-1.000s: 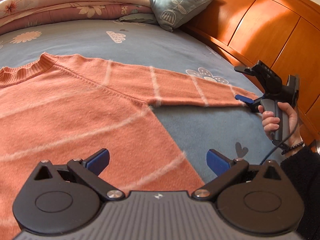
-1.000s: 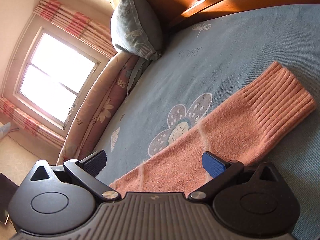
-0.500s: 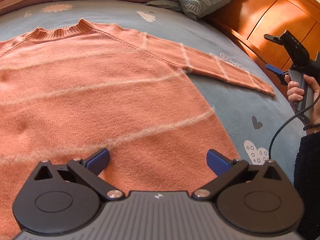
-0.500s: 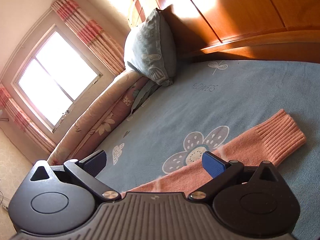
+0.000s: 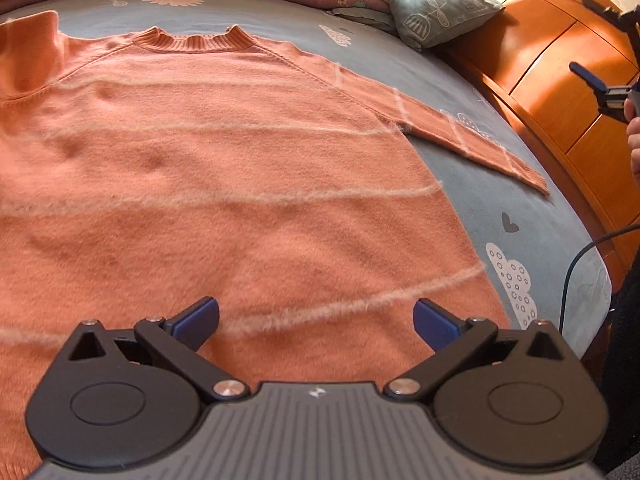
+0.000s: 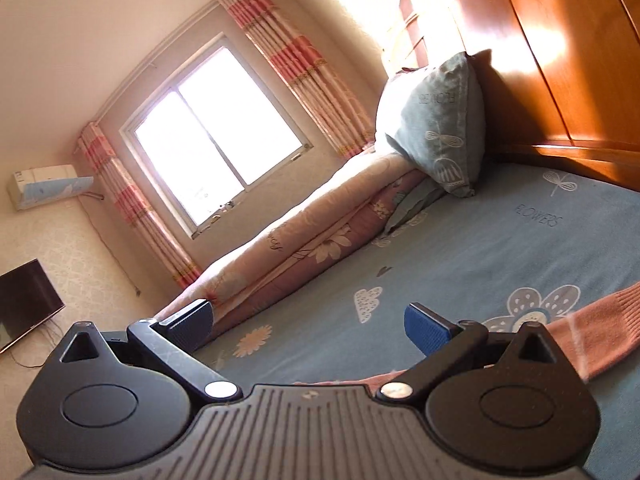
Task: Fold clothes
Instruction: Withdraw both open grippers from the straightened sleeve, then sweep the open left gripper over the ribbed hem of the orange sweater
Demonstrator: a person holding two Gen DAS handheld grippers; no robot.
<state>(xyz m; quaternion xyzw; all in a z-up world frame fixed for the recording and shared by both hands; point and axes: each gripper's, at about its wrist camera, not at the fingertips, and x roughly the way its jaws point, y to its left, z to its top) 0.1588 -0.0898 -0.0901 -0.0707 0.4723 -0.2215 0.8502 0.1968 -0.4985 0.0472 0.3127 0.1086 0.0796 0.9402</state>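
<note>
An orange sweater (image 5: 224, 168) with thin pale stripes lies flat on the blue bedsheet (image 5: 480, 200), collar at the far side. Its right sleeve (image 5: 472, 140) stretches out toward the wooden headboard. My left gripper (image 5: 316, 320) hovers open over the sweater's lower body, nothing between its fingers. My right gripper (image 6: 308, 322) is open and raised, pointing at the window; only the sleeve's cuff (image 6: 580, 332) shows at its lower right. In the left wrist view the right gripper (image 5: 600, 52) is held by a hand at the far right edge, above and clear of the cuff.
A grey-blue pillow (image 5: 436, 8) leans on the orange wooden headboard (image 5: 560, 80). A rolled floral quilt (image 6: 304, 236) runs along the bed's far side under the window (image 6: 216, 136). A black cable (image 5: 572, 268) hangs at the bed's right edge.
My left gripper has pulled back and shifted left, so more of the sweater body and the collar show. My right gripper has lifted away from the sleeve cuff and tilted up toward the window.
</note>
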